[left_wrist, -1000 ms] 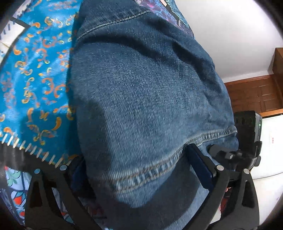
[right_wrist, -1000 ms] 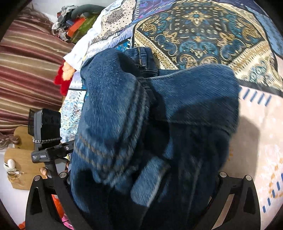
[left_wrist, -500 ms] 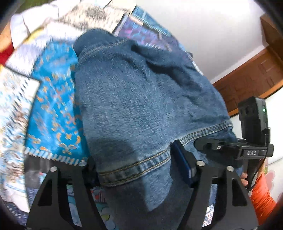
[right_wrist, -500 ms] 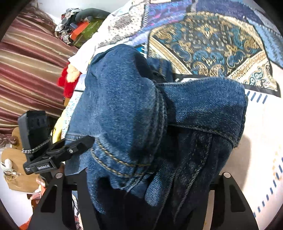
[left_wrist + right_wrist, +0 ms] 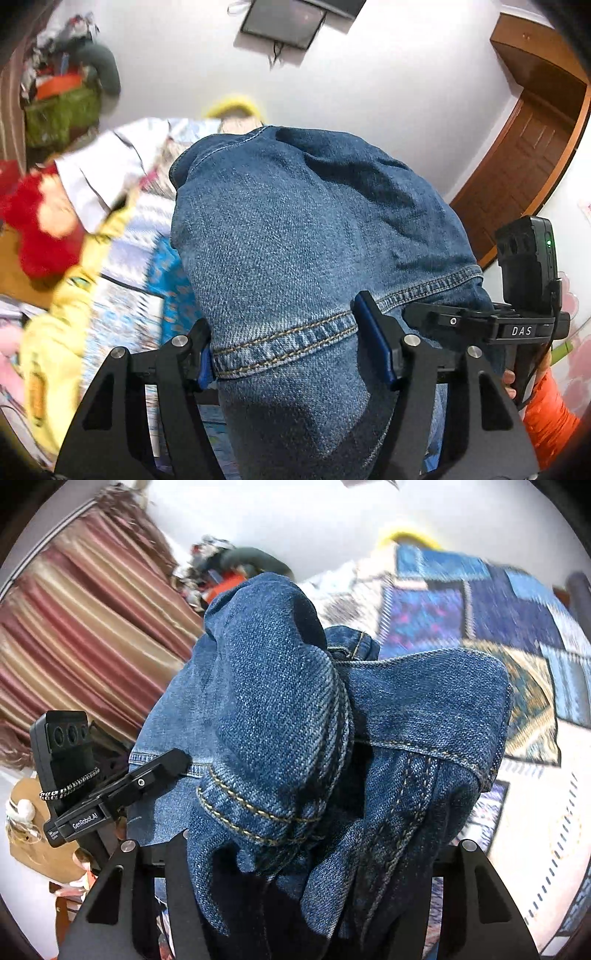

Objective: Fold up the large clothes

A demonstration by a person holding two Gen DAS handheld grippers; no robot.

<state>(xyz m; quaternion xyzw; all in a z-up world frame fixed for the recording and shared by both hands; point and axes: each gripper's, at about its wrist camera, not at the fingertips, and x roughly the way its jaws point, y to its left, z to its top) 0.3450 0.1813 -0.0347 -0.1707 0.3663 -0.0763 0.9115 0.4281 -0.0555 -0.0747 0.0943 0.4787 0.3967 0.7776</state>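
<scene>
In the left wrist view, your left gripper (image 5: 295, 354) has the jeans (image 5: 303, 236) between its fingers at a stitched hem. The blue pads (image 5: 373, 343) press the denim from both sides, the jaws about half open over a thick wad of cloth and closing a little more. The jeans hang in the air above the patterned bedspread (image 5: 162, 280), not resting on it. Your grip sits close to the hem edge, so the weight of the hanging denim could drag that edge out of the pads if you swing it. The far end of the bed is crowded with a red soft toy (image 5: 33, 229) and a yellow garment (image 5: 55, 332) near the left edge, and a trailing leg could catch them and pull them along.

In the right wrist view, your right gripper (image 5: 306, 853) holds a bunched part of the same jeans (image 5: 280, 709), with several seamed layers piled between the fingers. The jaws stand about half open around the bundle and are closing slightly. You cannot see the pads here because the cloth covers them. A bundle like this may let one layer slip while the others stay, and the fold would then come down crooked on the bedspread (image 5: 509, 635). The left gripper (image 5: 155, 771) shows at the left, touching the denim, so the two tools could knock together.
</scene>
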